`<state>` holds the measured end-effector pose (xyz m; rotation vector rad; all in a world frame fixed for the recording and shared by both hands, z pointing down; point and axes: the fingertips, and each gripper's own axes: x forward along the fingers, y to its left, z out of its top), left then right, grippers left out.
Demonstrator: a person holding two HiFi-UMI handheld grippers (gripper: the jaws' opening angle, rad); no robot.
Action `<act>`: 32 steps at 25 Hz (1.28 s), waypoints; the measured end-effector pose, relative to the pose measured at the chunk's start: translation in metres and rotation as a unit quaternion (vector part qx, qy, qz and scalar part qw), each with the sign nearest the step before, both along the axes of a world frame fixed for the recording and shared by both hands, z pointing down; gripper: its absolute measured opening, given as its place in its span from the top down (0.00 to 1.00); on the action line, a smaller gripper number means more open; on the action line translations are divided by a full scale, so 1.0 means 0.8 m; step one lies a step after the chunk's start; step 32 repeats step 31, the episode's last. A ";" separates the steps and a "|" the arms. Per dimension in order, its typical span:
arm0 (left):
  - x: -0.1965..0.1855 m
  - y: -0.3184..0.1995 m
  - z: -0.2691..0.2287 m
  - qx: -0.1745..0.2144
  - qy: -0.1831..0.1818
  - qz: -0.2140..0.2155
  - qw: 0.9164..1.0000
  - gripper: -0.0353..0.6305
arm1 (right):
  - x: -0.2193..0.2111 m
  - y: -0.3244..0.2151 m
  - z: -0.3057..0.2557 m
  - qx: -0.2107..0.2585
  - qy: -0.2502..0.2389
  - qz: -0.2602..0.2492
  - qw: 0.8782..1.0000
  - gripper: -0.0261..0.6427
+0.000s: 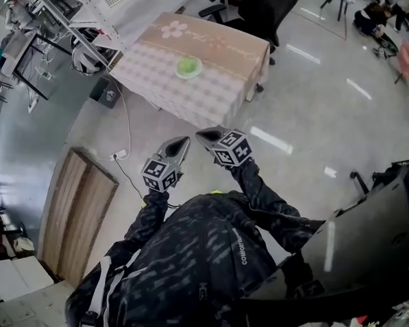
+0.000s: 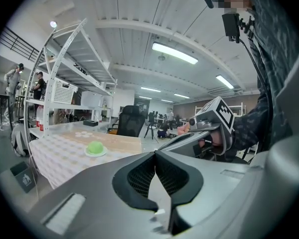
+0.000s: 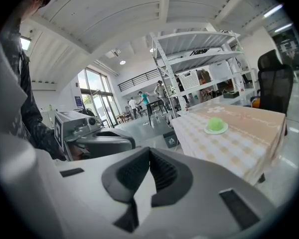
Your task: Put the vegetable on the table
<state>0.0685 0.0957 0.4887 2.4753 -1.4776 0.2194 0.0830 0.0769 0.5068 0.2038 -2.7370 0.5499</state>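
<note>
Shut and empty, the grey left hand-held gripper [image 1: 183, 142] and right hand-held gripper [image 1: 200, 135] hang far from the round green vegetable [image 1: 188, 65] on the checked-cloth worktop [image 1: 218, 80]; arriving closed, they could knock it rolling.

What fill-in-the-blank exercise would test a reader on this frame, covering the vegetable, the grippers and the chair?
The round vegetable on the plate is ____ in colour.
The left gripper and the right gripper both have their jaws ____, with nothing between them.
The office chair beyond the table is ____.
Missing words: green; shut; black.
</note>
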 end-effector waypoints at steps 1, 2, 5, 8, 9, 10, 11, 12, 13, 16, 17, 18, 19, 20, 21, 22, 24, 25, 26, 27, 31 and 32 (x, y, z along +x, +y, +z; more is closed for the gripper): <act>-0.001 0.001 0.000 0.000 0.000 -0.001 1.000 0.95 | 0.000 0.000 -0.001 0.000 -0.001 0.001 1.000 0.96; -0.002 0.002 -0.001 0.001 0.001 -0.003 1.000 0.95 | 0.000 0.001 -0.002 0.001 -0.003 0.001 1.000 0.96; -0.006 0.006 -0.003 0.004 0.003 -0.008 1.000 0.95 | -0.002 0.007 -0.004 0.008 -0.003 0.000 1.000 0.96; -0.005 0.011 -0.001 0.004 0.005 -0.008 1.000 0.95 | -0.001 0.015 -0.004 0.015 0.000 -0.001 1.000 0.96; -0.004 0.013 -0.001 0.004 0.004 -0.006 1.000 0.95 | -0.001 0.017 -0.003 0.014 -0.002 -0.001 1.000 0.96; -0.002 0.014 0.000 0.004 0.003 -0.003 1.000 0.95 | 0.000 0.019 -0.004 0.012 -0.003 0.001 1.000 0.96; 0.000 0.015 0.000 0.004 0.002 0.000 1.000 0.95 | 0.000 0.020 -0.004 0.011 -0.005 0.002 1.000 0.96; 0.002 0.016 0.000 0.004 0.002 0.002 1.000 0.95 | 0.001 0.021 -0.004 0.011 -0.005 0.002 1.000 0.96; 0.003 0.016 0.000 0.004 0.002 0.003 1.000 0.95 | 0.001 0.022 -0.004 0.012 -0.004 0.001 1.000 0.96; 0.003 0.017 -0.002 0.006 0.002 0.004 1.000 0.95 | 0.002 0.025 -0.004 0.014 -0.003 0.000 1.000 0.96; 0.002 0.019 -0.004 0.008 0.002 0.004 1.000 0.95 | 0.002 0.026 -0.005 0.015 -0.003 -0.001 1.000 0.96; 0.002 0.020 -0.005 0.009 0.001 0.004 1.000 0.95 | 0.002 0.028 -0.006 0.016 -0.002 -0.001 1.000 0.96; 0.001 0.021 -0.007 0.011 0.001 0.003 1.000 0.95 | 0.002 0.028 -0.007 0.017 -0.003 0.000 1.000 0.96; 0.000 0.021 -0.008 0.013 0.001 0.001 1.000 0.95 | 0.002 0.029 -0.007 0.018 -0.003 0.000 1.000 0.96; -0.001 0.022 -0.009 0.015 0.001 0.000 1.000 0.95 | 0.002 0.029 -0.008 0.018 -0.004 0.001 1.000 0.96; -0.002 0.023 -0.010 0.016 0.000 -0.002 1.000 0.95 | 0.002 0.031 -0.009 0.019 -0.005 0.001 1.000 0.96; -0.004 0.026 -0.010 0.016 0.001 -0.004 1.000 0.95 | 0.000 0.035 -0.010 0.020 -0.005 -0.001 1.000 0.96; -0.005 0.028 -0.010 0.015 0.001 -0.004 1.000 0.95 | -0.001 0.037 -0.010 0.020 -0.005 -0.002 1.000 0.96; -0.005 0.030 -0.009 0.015 0.002 -0.005 1.000 0.95 | -0.002 0.039 -0.009 0.020 -0.005 -0.002 1.000 0.96; -0.005 0.032 -0.008 0.014 0.002 -0.004 1.000 0.95 | -0.002 0.042 -0.009 0.020 -0.005 -0.003 1.000 0.96; -0.006 0.039 -0.008 0.016 0.001 -0.002 1.000 0.95 | -0.006 0.051 -0.008 0.020 -0.006 -0.003 1.000 0.96; -0.006 0.039 -0.008 0.016 0.001 -0.002 1.000 0.95 | -0.006 0.051 -0.008 0.020 -0.006 -0.003 1.000 0.96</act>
